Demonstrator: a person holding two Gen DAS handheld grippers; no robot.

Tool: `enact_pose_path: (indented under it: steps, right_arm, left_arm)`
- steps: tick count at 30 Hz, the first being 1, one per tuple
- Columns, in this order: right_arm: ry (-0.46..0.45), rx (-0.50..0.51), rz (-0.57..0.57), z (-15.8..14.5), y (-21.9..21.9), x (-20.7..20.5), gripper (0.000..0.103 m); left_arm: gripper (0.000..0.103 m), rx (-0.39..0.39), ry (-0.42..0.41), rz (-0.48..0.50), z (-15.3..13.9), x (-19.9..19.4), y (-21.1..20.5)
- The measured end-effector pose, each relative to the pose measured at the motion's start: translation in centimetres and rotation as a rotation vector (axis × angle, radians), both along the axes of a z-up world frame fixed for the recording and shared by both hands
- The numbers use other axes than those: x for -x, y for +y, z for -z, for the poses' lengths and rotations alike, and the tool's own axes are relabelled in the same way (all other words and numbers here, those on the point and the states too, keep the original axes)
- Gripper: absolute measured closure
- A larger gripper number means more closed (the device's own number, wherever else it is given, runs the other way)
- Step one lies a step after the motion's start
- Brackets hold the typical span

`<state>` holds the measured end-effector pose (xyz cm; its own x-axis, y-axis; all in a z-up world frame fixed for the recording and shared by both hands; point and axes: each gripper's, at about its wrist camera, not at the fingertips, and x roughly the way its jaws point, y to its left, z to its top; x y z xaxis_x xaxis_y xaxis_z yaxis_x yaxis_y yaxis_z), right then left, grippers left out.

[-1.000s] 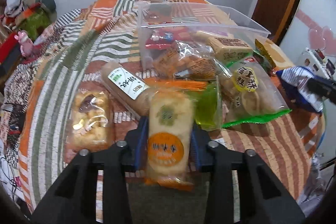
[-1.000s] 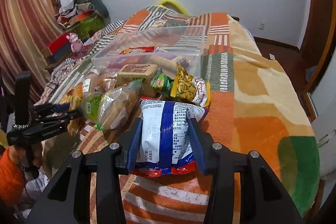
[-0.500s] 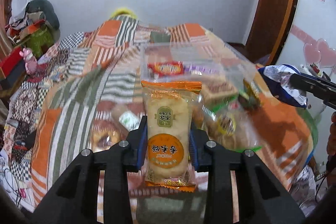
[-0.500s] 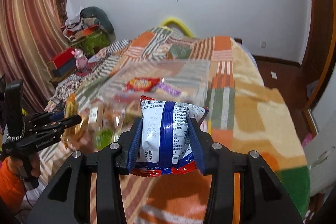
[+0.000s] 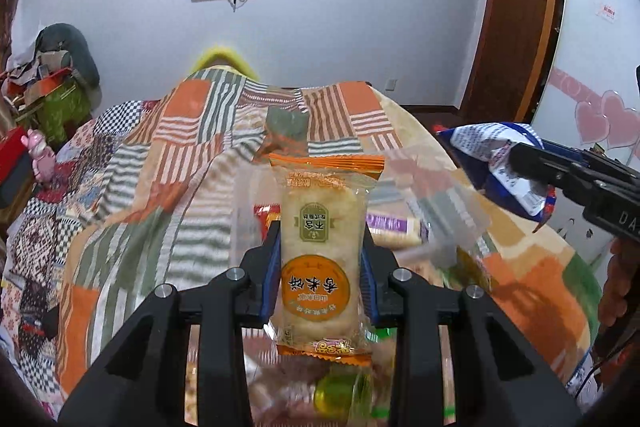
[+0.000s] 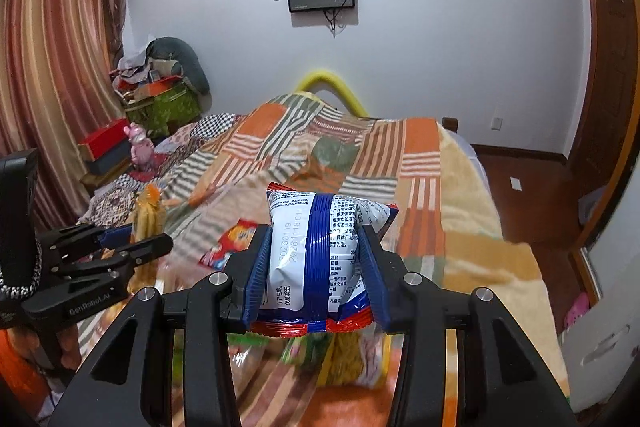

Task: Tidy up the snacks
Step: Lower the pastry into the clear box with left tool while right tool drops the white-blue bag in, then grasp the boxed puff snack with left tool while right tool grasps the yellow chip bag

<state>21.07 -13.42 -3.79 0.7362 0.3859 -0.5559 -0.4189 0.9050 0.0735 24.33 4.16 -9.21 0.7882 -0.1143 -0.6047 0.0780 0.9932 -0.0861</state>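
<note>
Gripping rice cracker pack point(image 5: 320, 251): left hand-held gripper point(image 5: 320, 275); right hand-held gripper point(image 6: 316, 267) clamps blue-white snack bag point(image 6: 316, 251).

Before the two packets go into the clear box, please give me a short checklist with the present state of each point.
1. Left gripper shut firmly on the orange rice cracker packet: ok, both pads press its sides.
2. Right gripper shut on the blue and white snack bag: ok, it is held on both sides.
3. Both packets lifted off the patchwork blanket: ok.
4. The two grippers apart from each other: ok, a gap shows in both views.
5. Clear plastic box located: ok, but blurred.
6. Free room inside the box for both packets: cannot tell, its contents are blurred and partly hidden.
</note>
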Motion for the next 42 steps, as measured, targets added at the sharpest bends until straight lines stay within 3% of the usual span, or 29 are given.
enact_pose_path:
  steps: [6,19,24,27,35,39,42]
  right_arm:
    - [0.014,0.026,0.018,1.4,0.6,-2.7,0.063]
    - [0.119,0.148,-0.012,5.3,2.6,-6.4,0.063]
    - [0.161,0.161,-0.023,6.0,2.3,-6.5,0.061]
    - [0.169,0.145,-0.023,5.9,1.9,-6.1,0.061]
    - [0.129,0.116,-0.027,3.7,0.8,-4.0,0.06]
    - [0.092,0.097,-0.013,2.3,-0.5,-2.1,0.052]
    - [0.082,0.085,-0.002,1.8,-1.4,-1.0,0.052]
  left_arm:
    - [0.069,-0.016,0.017,0.015,0.7,-4.2,-0.5]
    - [0.069,-0.043,0.155,0.042,5.1,-9.7,-1.7]
    - [0.066,-0.07,0.188,0.051,5.9,-9.8,-2.3]
    - [0.05,-0.07,0.189,0.054,5.7,-9.3,-2.3]
    - [0.044,-0.003,0.118,0.026,2.3,-5.9,-0.3]
    - [0.04,-0.004,0.085,-0.005,0.6,-3.6,1.4]
    - [0.037,0.02,0.08,-0.027,-0.1,-2.0,3.1]
